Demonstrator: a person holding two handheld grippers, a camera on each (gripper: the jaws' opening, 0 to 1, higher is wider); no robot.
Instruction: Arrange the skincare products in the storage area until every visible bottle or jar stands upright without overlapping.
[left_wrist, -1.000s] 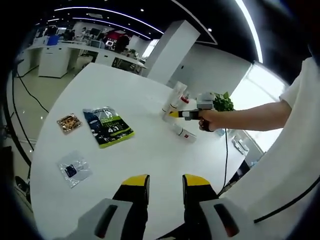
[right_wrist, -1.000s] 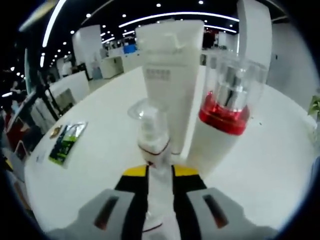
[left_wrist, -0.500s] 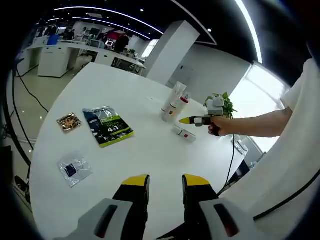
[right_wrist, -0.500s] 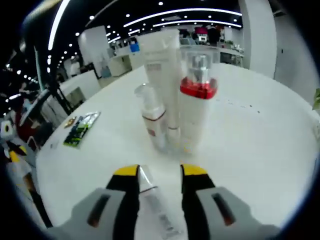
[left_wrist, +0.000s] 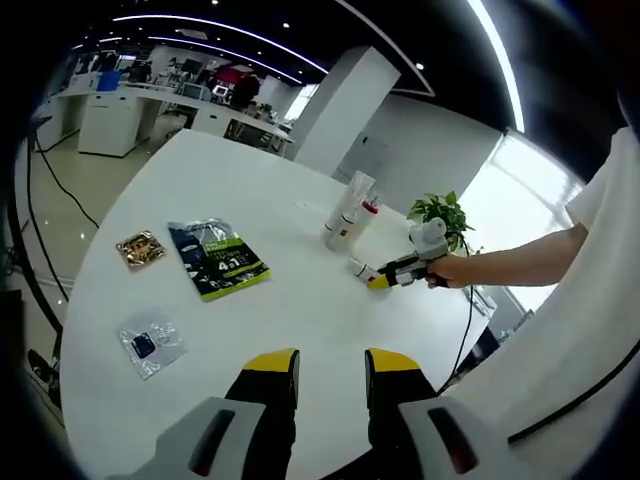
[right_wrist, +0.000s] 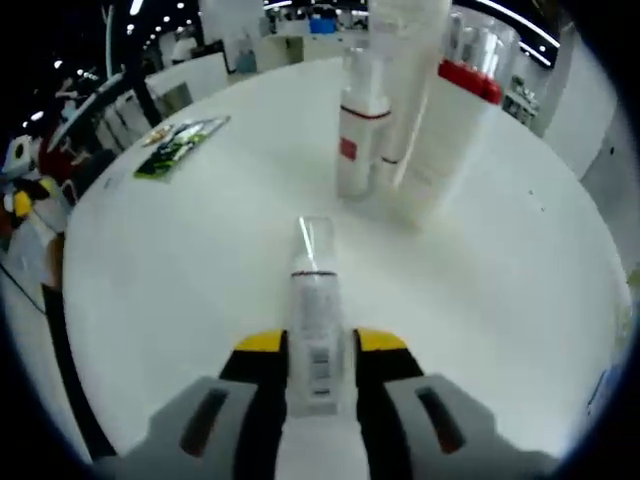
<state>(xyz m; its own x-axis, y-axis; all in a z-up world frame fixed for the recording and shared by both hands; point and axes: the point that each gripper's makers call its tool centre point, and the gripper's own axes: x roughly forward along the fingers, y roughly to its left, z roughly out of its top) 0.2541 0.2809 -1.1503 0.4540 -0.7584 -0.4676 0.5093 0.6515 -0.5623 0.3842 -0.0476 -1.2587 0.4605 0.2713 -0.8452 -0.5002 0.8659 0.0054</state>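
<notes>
1. an open-plan office: rows of white desks (left_wrist: 110, 110) with monitors stand across the floor at the far side.
2. long strip lights (left_wrist: 210, 28) and small spotlights run over a dark ceiling.
3. a broad white square column (left_wrist: 335, 105) rises mid-room; a potted plant (left_wrist: 437, 209) sits by bright windows (left_wrist: 520, 190).

The right gripper (right_wrist: 318, 352) backs away from the upright bottles (right_wrist: 400, 110) and now straddles the lying bottle (right_wrist: 315, 315) before them, jaws closing in.
</notes>
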